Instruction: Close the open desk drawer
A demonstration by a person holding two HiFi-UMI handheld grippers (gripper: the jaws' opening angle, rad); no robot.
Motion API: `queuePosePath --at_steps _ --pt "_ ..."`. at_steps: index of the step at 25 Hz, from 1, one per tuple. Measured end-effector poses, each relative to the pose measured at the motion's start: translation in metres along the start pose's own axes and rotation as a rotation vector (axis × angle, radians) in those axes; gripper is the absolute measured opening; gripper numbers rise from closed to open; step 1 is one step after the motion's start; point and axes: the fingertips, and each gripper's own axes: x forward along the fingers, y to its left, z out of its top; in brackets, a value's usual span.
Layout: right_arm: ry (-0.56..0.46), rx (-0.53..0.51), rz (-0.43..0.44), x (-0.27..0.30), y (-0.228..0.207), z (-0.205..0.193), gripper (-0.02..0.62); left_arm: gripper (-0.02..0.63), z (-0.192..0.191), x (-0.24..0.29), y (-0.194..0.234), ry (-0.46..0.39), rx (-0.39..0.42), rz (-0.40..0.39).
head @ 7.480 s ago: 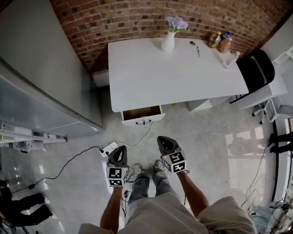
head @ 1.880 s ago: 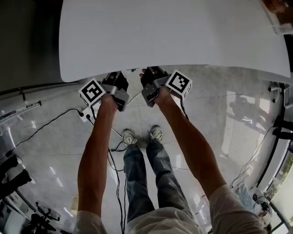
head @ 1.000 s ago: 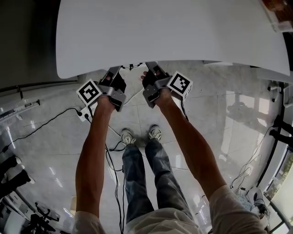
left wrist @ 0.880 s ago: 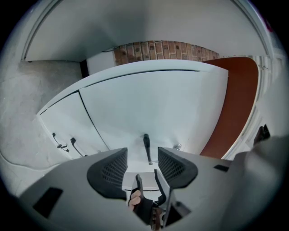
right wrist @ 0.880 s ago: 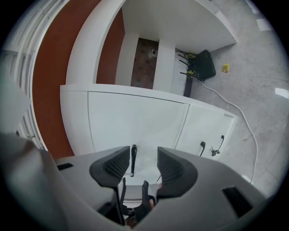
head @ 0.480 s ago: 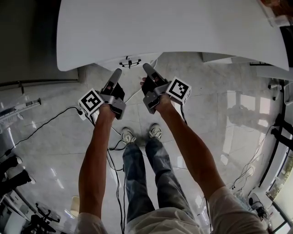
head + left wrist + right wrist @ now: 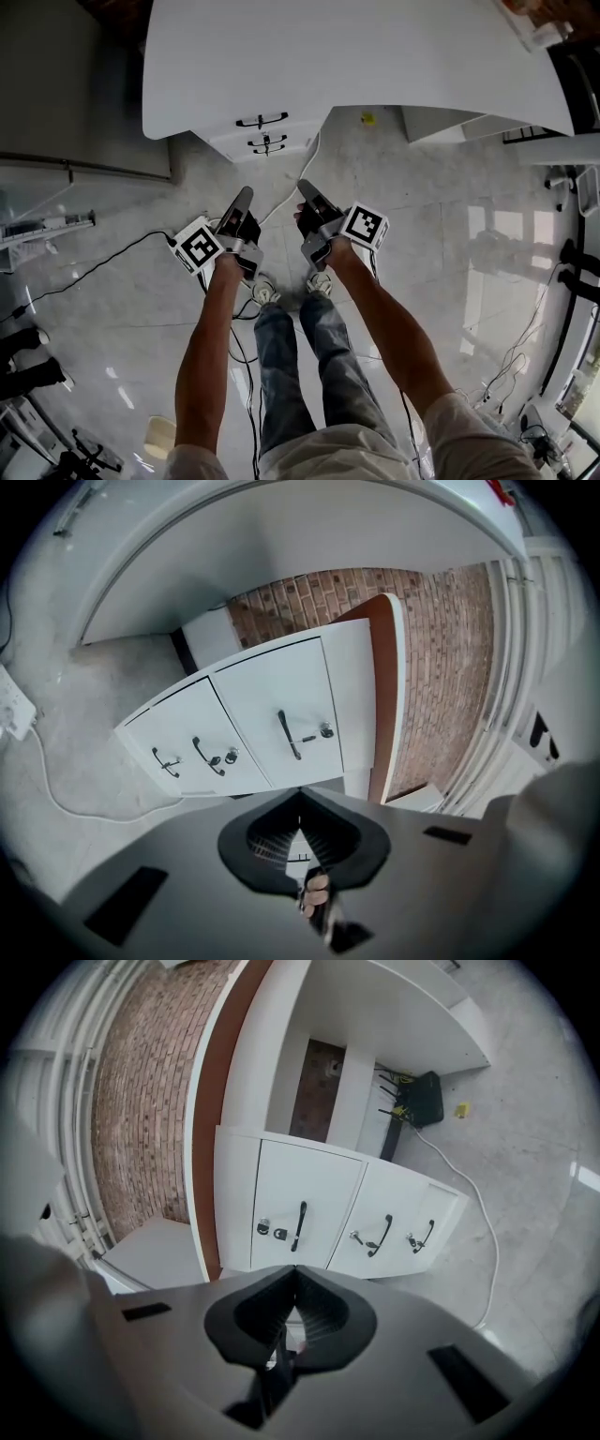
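Note:
The white drawer unit (image 7: 265,134) stands under the left end of the white desk (image 7: 356,56), and all its drawer fronts sit flush. In the left gripper view the top drawer (image 7: 272,710) shows its black handle (image 7: 289,735) and a lock. Both grippers hover over the floor, well back from the unit and pointing at it. The left gripper (image 7: 246,194) and the right gripper (image 7: 305,187) are closing; their tips meet with nothing between them. The same closed fronts (image 7: 309,1208) show ahead of the right gripper (image 7: 295,1274) and the left gripper (image 7: 300,794).
A power strip (image 7: 181,246) and cables (image 7: 103,262) lie on the tiled floor at the left. A white cord (image 7: 469,1194) runs to a black router (image 7: 427,1096) under the desk. The person's shoes (image 7: 292,289) are just behind the grippers. A grey partition (image 7: 66,84) stands left.
The drawer that stood open at the start is now flush. Since a second ago both grippers drew back from the desk edge toward the person, and their spread jaws came together.

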Motion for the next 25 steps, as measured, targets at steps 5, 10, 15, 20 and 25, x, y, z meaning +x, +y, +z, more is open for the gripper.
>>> queuePosePath --at_steps 5,10,15,20,25 --pt "0.015 -0.139 -0.097 -0.022 0.009 0.001 0.017 0.012 0.0 -0.016 -0.021 0.025 0.182 0.057" --pt "0.139 -0.727 -0.262 -0.022 0.029 0.007 0.017 0.012 0.007 -0.017 -0.049 0.106 0.828 0.23" --pt "0.192 -1.184 -0.268 -0.029 0.058 -0.004 0.017 0.012 0.003 -0.024 -0.072 0.097 1.202 0.292" --pt "0.237 -1.219 -0.212 -0.039 0.074 -0.018 0.017 0.012 -0.006 -0.033 -0.092 0.073 1.2 0.276" --pt "0.214 -1.276 -0.136 -0.064 0.127 -0.018 0.017 0.012 -0.01 -0.05 -0.143 0.043 1.224 0.233"
